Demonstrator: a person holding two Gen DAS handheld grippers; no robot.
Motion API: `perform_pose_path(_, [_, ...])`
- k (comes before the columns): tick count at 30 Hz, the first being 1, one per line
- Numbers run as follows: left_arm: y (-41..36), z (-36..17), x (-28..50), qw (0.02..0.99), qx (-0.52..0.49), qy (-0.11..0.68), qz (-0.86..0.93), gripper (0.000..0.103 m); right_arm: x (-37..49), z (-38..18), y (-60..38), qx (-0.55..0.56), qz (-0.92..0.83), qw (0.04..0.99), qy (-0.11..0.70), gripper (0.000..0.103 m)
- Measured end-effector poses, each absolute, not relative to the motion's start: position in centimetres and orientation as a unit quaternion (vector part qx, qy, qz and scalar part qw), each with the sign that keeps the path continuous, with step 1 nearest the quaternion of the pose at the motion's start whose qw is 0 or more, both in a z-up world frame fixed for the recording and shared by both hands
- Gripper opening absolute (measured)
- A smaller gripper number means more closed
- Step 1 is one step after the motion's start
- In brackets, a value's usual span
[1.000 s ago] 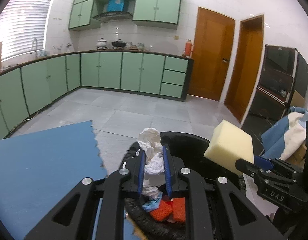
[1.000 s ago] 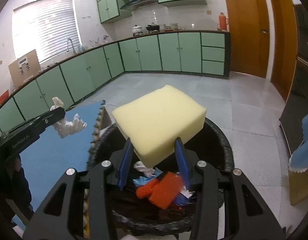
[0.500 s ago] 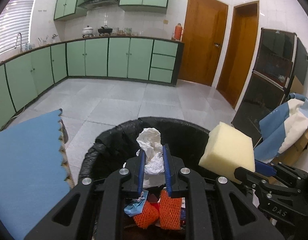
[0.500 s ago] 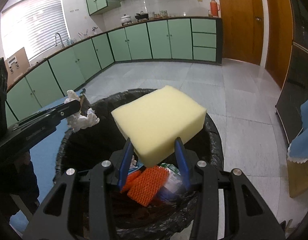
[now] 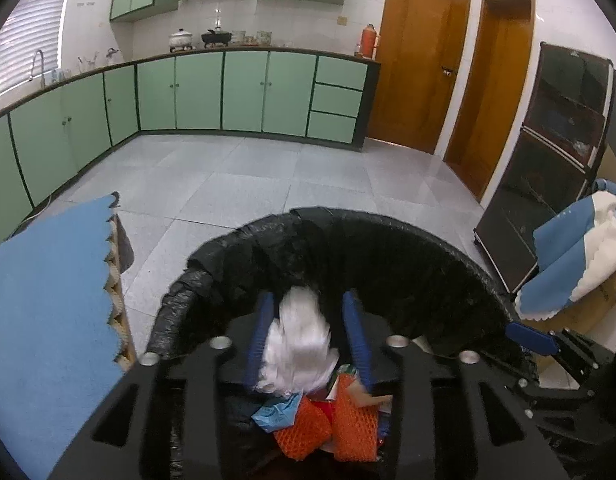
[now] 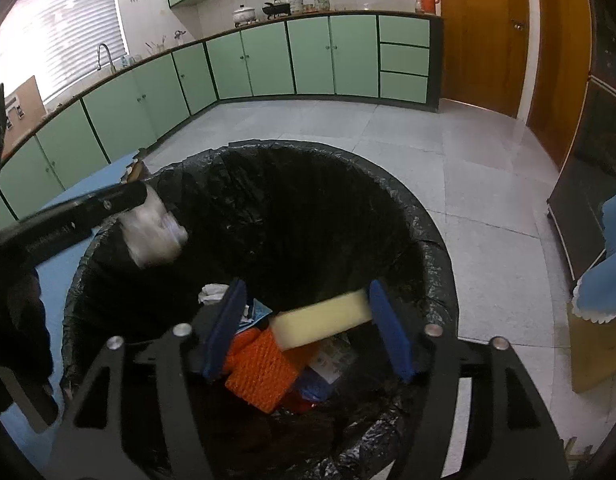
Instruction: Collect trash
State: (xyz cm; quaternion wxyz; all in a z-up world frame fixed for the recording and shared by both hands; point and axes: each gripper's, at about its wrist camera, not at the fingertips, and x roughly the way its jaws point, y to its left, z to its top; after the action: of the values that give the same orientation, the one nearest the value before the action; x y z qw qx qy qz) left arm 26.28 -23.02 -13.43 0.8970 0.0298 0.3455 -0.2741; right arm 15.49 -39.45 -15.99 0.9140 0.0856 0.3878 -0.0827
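Hanging over the bin (image 6: 407, 208), both tongs point down into its black liner. The left tongs (image 5: 309, 340) have just been opening; the tissue (image 5: 298, 354), a white blur, sits between the blue pads (image 5: 357, 340) with a gap on the right side, so it is released, not gripped. From the right wrist view the same tissue (image 6: 154, 236) shows just below the tip of the left tongs, above the bin's left rim. The right tongs (image 6: 308, 330) have also just been opening and stand wide; the sponge (image 6: 321, 322), yellow and blurred, lies tilted between the pads, its right end by the right pad (image 6: 389, 332), its left end clear of the left one. Below, inside the bin, lie orange netting (image 6: 262, 376), a blue wrapper (image 5: 278, 414) and other scraps. A blue mat (image 5: 48, 300) covers the worktop just left of the bin.
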Motion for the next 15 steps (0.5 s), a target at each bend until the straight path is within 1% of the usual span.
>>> perform_pose_path(3, [-22.2, -12.6, 26.2, 0.902, 0.023, 0.339, -0.267, 0.054, 14.9, -15.5, -39.2, 0.082, -0.095, 0.916, 0.380, 0.090])
perform_pose_path(5, [-21.4, -12.0, 26.0, 0.904, 0.015, 0.336, -0.266, 0.064, 14.5, -15.1, -39.0, 0.087, -0.095, 0.917, 0.378, 0.092])
perform_pose_path(7, [-20.8, -11.3, 25.7, 0.906, 0.012, 0.330, -0.264, 0.069, 14.2, -14.5, -38.7, 0.095, -0.094, 0.916, 0.378, 0.093])
perform_pose_path(11, [-19.0, -9.6, 24.7, 0.912, 0.006, 0.319, -0.259, 0.078, 13.4, -13.3, -38.1, 0.111, -0.089, 0.918, 0.370, 0.094])
perform_pose_path(15, [-17.2, -8.1, 23.4, 0.918, 0.006, 0.309, -0.248, 0.083, 12.4, -11.5, -37.2, 0.122, -0.082, 0.920, 0.362, 0.095])
